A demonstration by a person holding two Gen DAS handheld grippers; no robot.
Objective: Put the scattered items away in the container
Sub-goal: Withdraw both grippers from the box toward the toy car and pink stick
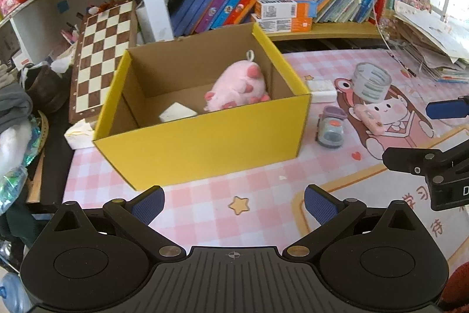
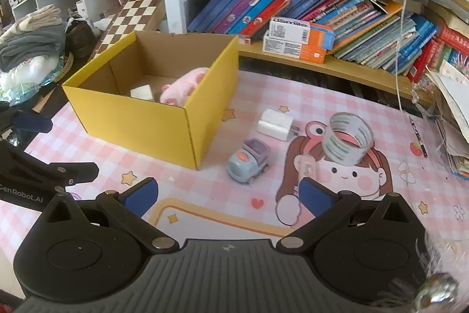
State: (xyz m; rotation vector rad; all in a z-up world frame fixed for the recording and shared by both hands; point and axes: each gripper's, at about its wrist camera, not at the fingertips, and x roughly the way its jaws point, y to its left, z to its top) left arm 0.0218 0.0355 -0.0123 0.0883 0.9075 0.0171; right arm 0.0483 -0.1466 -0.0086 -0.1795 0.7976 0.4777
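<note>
A yellow cardboard box [image 1: 205, 148] [image 2: 132, 119] stands open on the pink checked mat. Inside lie a pink plush pig [image 1: 237, 87] [image 2: 183, 88] and a small white block [image 1: 177, 113] [image 2: 142, 92]. On the mat to its right lie a toy car [image 1: 331, 131] [image 2: 249, 160], a white charger plug [image 2: 277, 124] [image 1: 322, 90], a clear tape roll [image 1: 370, 81] [image 2: 348, 138] and a small pink item [image 1: 368, 118]. My left gripper [image 1: 234, 204] is open and empty, in front of the box. My right gripper [image 2: 227, 195] is open and empty, just short of the toy car.
A bookshelf with leaning books [image 2: 307, 2] and boxes [image 1: 284, 13] runs behind the mat. A chessboard [image 1: 102, 55] leans at the left. Stacked papers [image 1: 433, 43] sit at the right, clothes and clutter [image 2: 32, 43] at the left. A white cable [image 2: 403, 19] hangs down.
</note>
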